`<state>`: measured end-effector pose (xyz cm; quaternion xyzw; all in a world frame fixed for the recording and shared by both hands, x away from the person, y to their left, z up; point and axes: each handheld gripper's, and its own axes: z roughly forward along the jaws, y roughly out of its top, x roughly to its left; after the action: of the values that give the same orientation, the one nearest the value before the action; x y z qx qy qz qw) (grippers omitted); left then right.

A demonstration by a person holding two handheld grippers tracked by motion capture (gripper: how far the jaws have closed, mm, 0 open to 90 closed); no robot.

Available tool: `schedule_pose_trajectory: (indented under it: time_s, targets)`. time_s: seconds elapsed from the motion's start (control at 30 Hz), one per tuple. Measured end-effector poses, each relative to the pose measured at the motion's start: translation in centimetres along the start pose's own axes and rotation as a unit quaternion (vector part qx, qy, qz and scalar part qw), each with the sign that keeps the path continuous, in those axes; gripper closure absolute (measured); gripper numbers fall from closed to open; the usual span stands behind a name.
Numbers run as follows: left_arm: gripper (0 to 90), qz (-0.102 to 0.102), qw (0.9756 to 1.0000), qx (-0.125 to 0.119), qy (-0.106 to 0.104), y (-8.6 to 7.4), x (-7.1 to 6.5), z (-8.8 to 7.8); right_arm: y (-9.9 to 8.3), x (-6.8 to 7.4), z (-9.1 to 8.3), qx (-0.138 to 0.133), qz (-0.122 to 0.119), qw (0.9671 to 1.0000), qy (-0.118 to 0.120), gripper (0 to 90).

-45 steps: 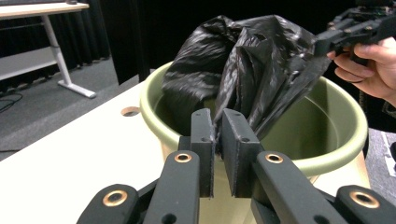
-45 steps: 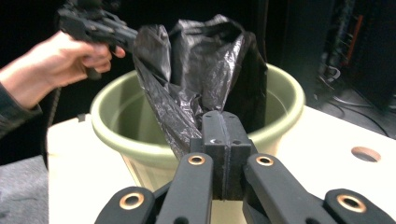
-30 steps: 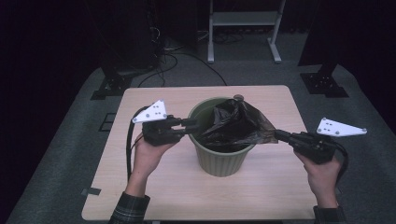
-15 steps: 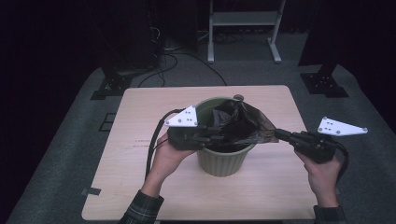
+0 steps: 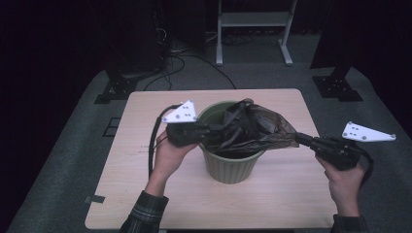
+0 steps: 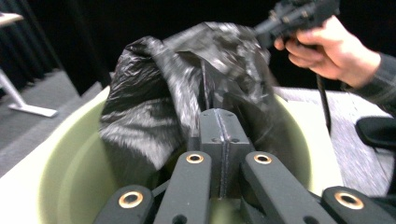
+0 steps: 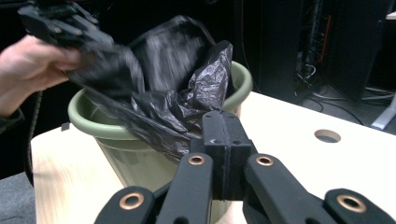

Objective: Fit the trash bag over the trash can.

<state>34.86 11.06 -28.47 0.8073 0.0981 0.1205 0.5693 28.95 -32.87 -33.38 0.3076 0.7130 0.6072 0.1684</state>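
The left gripper (image 5: 214, 131) is held level over the middle of the table, and its jaws have just been closing until they are pressed together on black plastic. It is gripped from below by the left hand (image 5: 167, 153). The right gripper (image 5: 302, 140) is held near the table's right edge by the right hand (image 5: 346, 174), its jaws also pressed tight.

Behind the wooden table (image 5: 145, 194) I see a white metal stand (image 5: 252, 22) at the far side, plus cables (image 5: 180, 53) tangled on the grey floor (image 5: 63, 160) far left.
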Motion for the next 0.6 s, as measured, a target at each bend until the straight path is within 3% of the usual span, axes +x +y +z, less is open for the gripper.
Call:
schedule_pose_trajectory:
  time_s: [0.27, 0.6]
  targets:
    - [89.7, -0.021, 0.9985, -0.021, 0.047, -1.2, 1.4, -4.7, -0.6, -0.8, -0.8, 0.009, 0.008, 0.9998, -0.018, 90.0]
    - [89.7, -0.060, 0.9946, -0.019, 0.083, -4.5, 3.0, -7.6, -1.5, -2.8, -2.0, 0.017, 0.028, 0.9980, -0.055, 90.0]
